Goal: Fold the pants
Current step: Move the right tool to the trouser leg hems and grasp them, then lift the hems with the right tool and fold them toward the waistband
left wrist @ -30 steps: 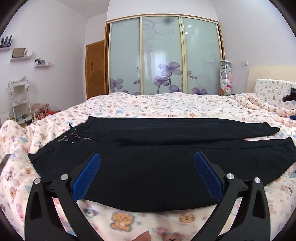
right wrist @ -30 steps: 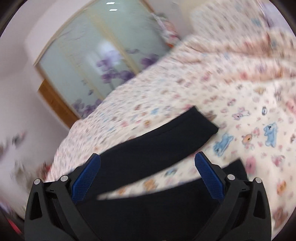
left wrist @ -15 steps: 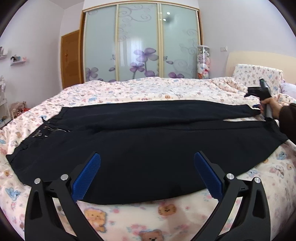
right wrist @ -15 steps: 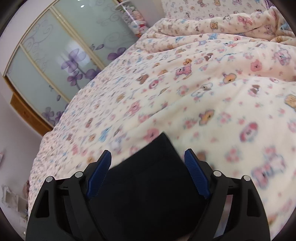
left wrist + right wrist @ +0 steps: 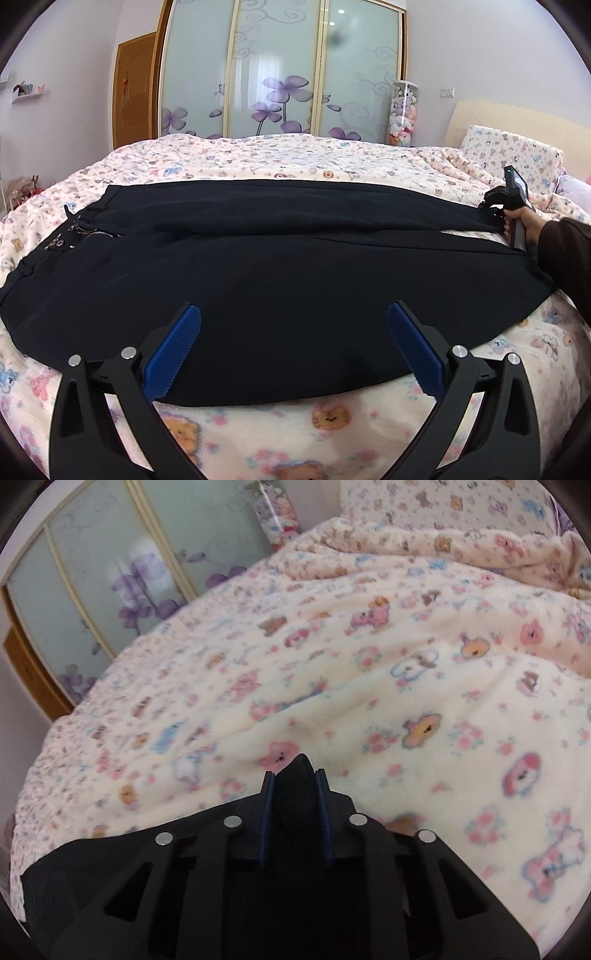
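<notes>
Black fabric pants [image 5: 280,266] lie flat on the bed with the cream, bear-print fleece blanket [image 5: 295,162]. Orientation in the left wrist view: waistband with metal zipper and buttons [image 5: 79,234] at far left, legs running rightward. The two legs lie side by side, far leg slightly overlapping the near one along a lengthwise seam.

Left gripper [image 5: 293,347]: black frame, blue ribbed pads, jaws spread wide. It hovers over the near edge of the near leg, roughly mid-length. Nothing is held between the pads; whether the tips touch the cloth cannot be told.

Right gripper [image 5: 294,794]: jaws drawn close together, a peak of black cloth pinched between the blue pads and poking out past the tips. In the left wrist view the same gripper [image 5: 496,206] sits at the far right, at the cuff end of the far leg, held by the person's right hand [image 5: 524,225] in a dark sleeve. The cuff end looks slightly raised off the blanket there.

Background, left wrist view: frosted sliding wardrobe doors with purple flower print [image 5: 280,70], brown wooden door [image 5: 135,88], clear tall cylinder filled with plush toys [image 5: 402,114], beige headboard [image 5: 517,118] with a pillow in matching print [image 5: 513,151].

Right wrist view is mildly blurred toward the left.
</notes>
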